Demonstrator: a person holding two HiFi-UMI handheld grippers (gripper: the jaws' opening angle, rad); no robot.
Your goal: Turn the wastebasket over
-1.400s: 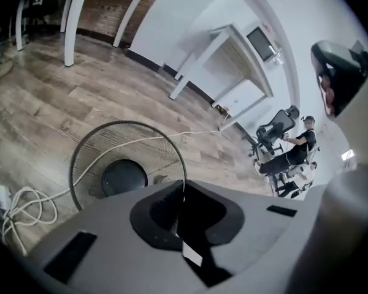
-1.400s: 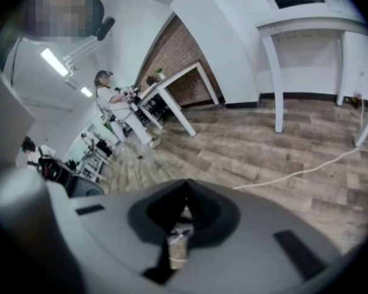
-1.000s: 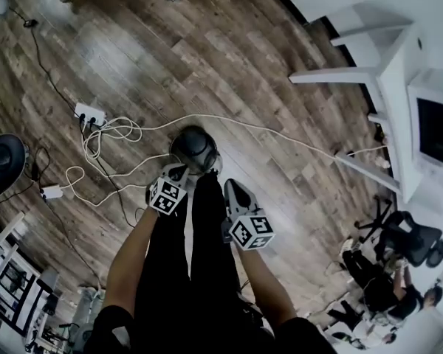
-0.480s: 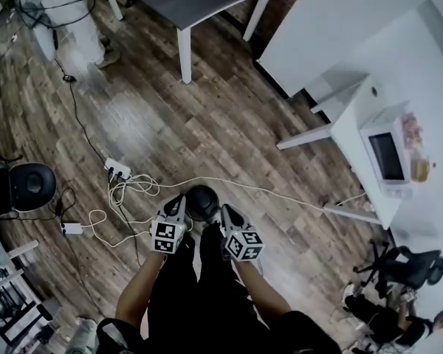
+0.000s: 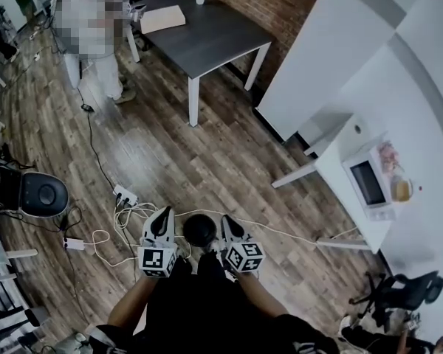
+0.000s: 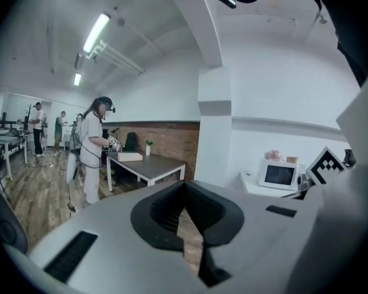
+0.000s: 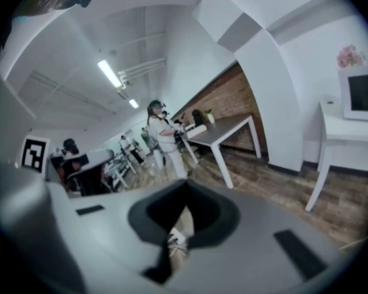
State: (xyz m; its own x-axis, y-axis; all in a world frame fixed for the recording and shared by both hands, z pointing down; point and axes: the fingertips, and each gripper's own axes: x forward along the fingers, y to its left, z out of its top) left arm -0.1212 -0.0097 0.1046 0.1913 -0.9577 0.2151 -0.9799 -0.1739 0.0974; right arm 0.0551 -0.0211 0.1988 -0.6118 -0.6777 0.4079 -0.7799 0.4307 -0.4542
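Wood-plank floor [image 5: 207, 153] carries a dark grey table [image 5: 207, 39], loose white cables [image 5: 118, 216] and a white counter [image 5: 340, 153] with a microwave [image 5: 368, 183]. The wastebasket [image 5: 201, 229], dark and round from above, stands on the floor, appearing between the two gripper tips in the head view. Left gripper [image 5: 162, 216]: jaws closed together, nothing held. Right gripper [image 5: 227, 223]: jaws closed together, nothing held.

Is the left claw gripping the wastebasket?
No, the left claw has its jaws together on nothing, while the wastebasket sits on the floor below.
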